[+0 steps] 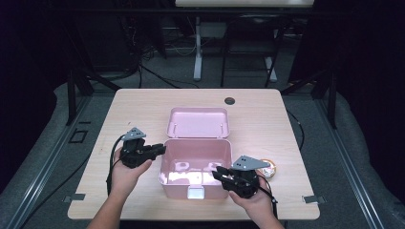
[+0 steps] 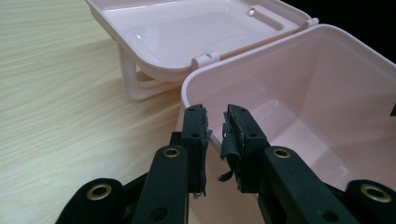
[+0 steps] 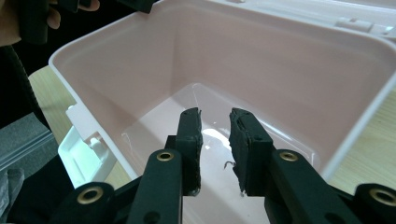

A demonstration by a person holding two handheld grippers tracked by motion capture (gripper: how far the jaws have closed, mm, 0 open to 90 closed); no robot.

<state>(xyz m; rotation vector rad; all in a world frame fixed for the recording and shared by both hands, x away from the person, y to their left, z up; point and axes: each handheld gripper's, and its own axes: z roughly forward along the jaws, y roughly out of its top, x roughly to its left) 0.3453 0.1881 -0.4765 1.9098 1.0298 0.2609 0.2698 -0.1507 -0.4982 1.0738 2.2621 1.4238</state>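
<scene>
A pink plastic box [image 1: 195, 164] with smooth glossy walls and rounded corners is seen near the middle of the pale wood-grain bench [image 1: 267, 124]. Its hinged lid [image 1: 197, 122] is thrown back and lies open behind it, underside up, and a white latch [image 1: 195, 192] is set in the middle of the front wall. The inside of the box is bare, and light is reflected off its floor.

The left claw [image 1: 160, 149] is held at the box's left rim. In the left gripper view the rim corner [image 2: 196, 79] is seen just ahead of the 2 black jaws, which are parted by a narrow gap with nothing gripped between them; their pads [image 2: 233, 135] are frayed and ragged. The left claw is therefore released.

The right claw [image 1: 217, 172] is pointed over the front right edge into the box. In the right gripper view its jaws are seen over the box's floor, slightly apart, with nothing between them, so it is released as well.

A small round orange and white thing [image 1: 268, 168] is lying on the bench just right of the box, partly hidden by the right claw's grey plate. A dark round hole [image 1: 229, 100] is set in the bench beyond the lid.
</scene>
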